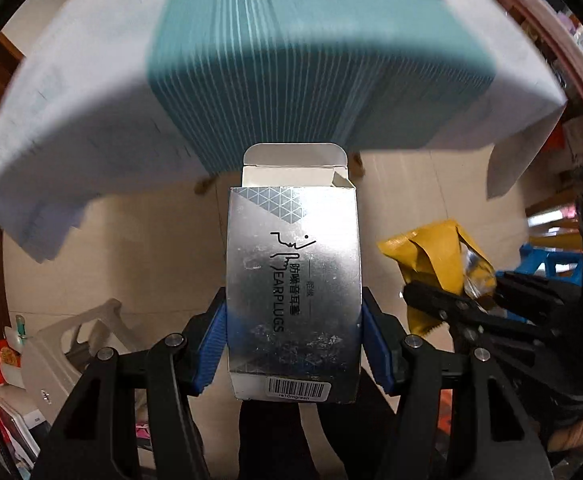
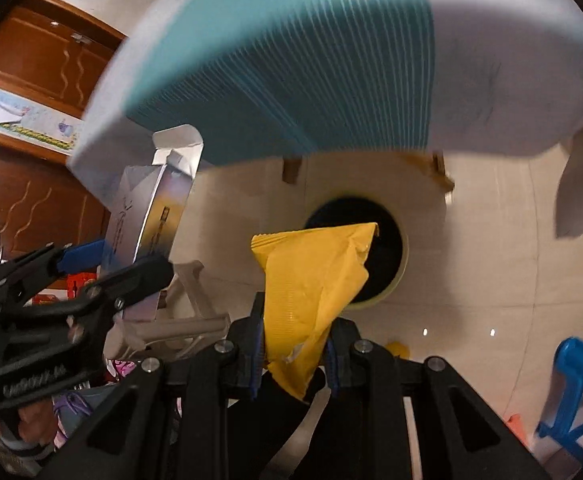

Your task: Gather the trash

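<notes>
My left gripper (image 1: pixel 294 320) is shut on a silver earplugs box (image 1: pixel 294 280) with its top flap open, held in the air off the table's front edge. The box also shows in the right wrist view (image 2: pixel 147 216), held by the left gripper (image 2: pixel 111 268). My right gripper (image 2: pixel 293 340) is shut on a crumpled yellow wrapper (image 2: pixel 311 280). The wrapper also shows in the left wrist view (image 1: pixel 431 256), held by the right gripper (image 1: pixel 451 300). A round bin (image 2: pixel 387 248) with a black liner stands on the floor under the table, just behind the wrapper.
A table with a white cloth (image 1: pixel 71 120) and a teal striped mat (image 1: pixel 291 60) fills the upper view. A white plastic stool (image 1: pixel 63 344) stands on the left floor. A blue plastic stool (image 2: pixel 579 380) stands on the right. Wooden cabinets (image 2: pixel 43 60) are at far left.
</notes>
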